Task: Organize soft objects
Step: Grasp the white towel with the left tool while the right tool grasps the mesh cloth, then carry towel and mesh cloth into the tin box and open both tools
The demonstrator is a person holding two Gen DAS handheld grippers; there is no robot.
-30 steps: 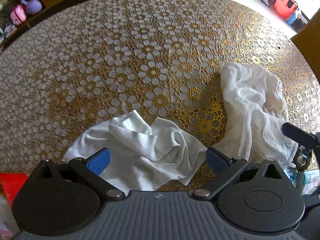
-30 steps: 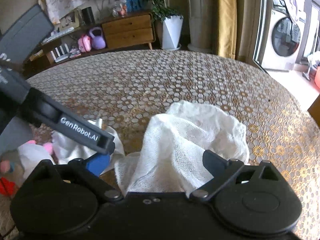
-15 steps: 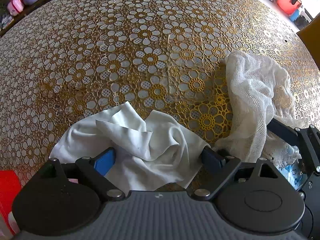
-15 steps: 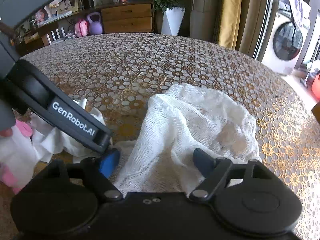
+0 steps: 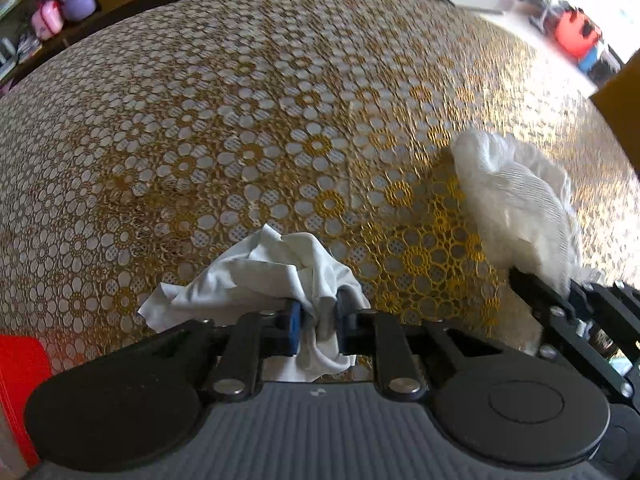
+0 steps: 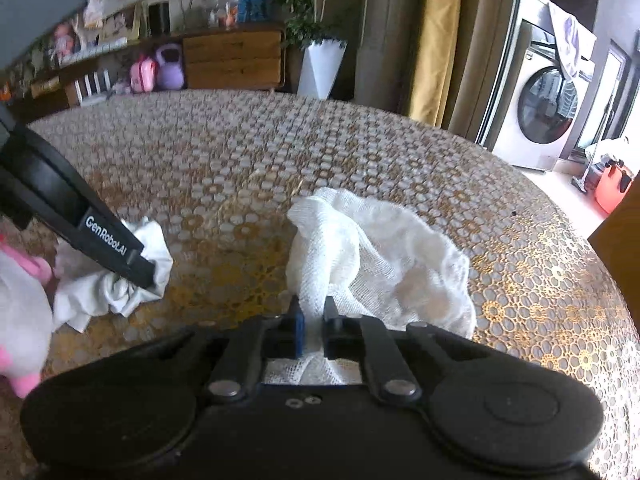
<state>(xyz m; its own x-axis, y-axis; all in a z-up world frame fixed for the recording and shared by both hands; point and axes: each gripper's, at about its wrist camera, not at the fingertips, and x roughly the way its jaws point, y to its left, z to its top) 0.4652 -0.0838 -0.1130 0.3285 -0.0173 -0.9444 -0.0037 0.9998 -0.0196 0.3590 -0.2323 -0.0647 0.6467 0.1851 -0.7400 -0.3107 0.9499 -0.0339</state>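
Note:
A smooth white cloth (image 5: 260, 276) lies crumpled at the near side of the round table (image 5: 280, 100). My left gripper (image 5: 318, 312) is shut on a bunched fold of it. To the right lies a white gauze cloth (image 6: 392, 248), also seen in the left wrist view (image 5: 516, 200). My right gripper (image 6: 314, 316) has a pinch of the gauze between its pads, and its jaws are closing on it. In the right wrist view the left gripper's finger (image 6: 108, 240) presses into the smooth cloth (image 6: 100, 296).
A pink and white plush toy (image 6: 20, 320) sits at the table's left edge. A red object (image 5: 20, 380) shows at the lower left. A brown wooden piece (image 6: 620, 232) stands off the table's right rim. A washing machine (image 6: 540, 112) and shelves stand beyond.
Both grippers went from wide open to closed, each gathering a fold of its cloth. The smooth cloth and the gauze have bunched up between the pads.

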